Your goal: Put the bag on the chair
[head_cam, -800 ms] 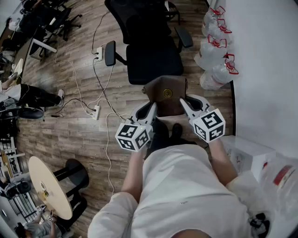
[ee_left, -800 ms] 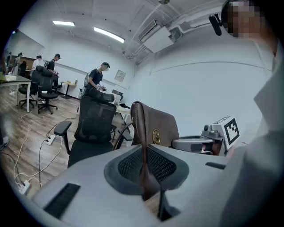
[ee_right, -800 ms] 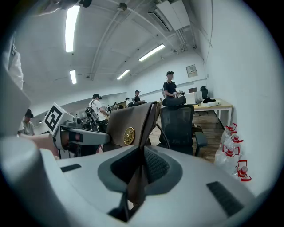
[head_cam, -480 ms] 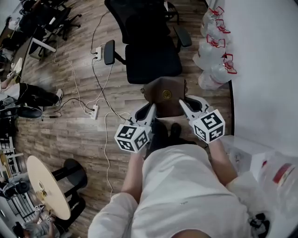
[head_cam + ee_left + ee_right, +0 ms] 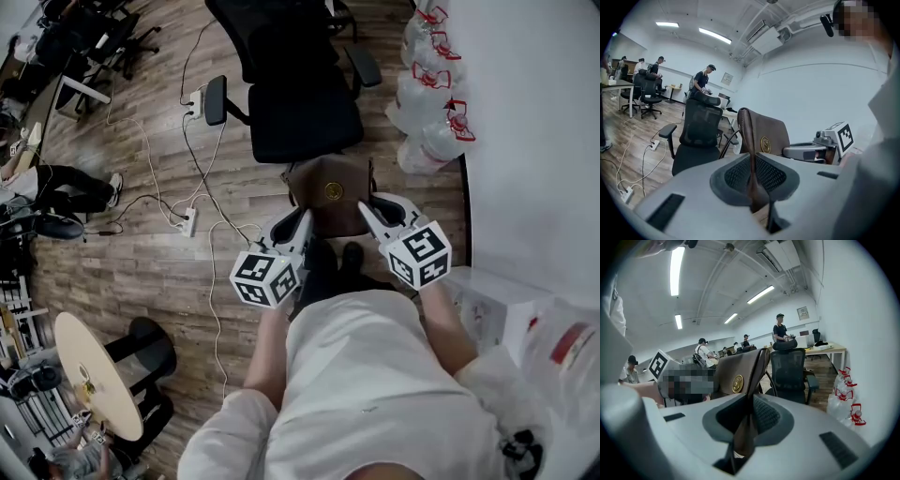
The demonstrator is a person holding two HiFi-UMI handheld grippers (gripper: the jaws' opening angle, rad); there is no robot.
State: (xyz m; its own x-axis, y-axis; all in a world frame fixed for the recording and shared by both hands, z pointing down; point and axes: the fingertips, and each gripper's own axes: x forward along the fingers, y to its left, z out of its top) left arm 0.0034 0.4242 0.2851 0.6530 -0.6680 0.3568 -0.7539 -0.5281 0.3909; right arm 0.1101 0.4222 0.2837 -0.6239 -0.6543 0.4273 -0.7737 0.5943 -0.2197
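Bag [image 5: 330, 192], brown leather, round gold emblem, flap upright

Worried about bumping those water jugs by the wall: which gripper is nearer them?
Right. The right gripper holds the bag on its side toward the water jugs; the left gripper holds the far side.

The bag [image 5: 323, 176] is brown, the chair [image 5: 302, 117] black.
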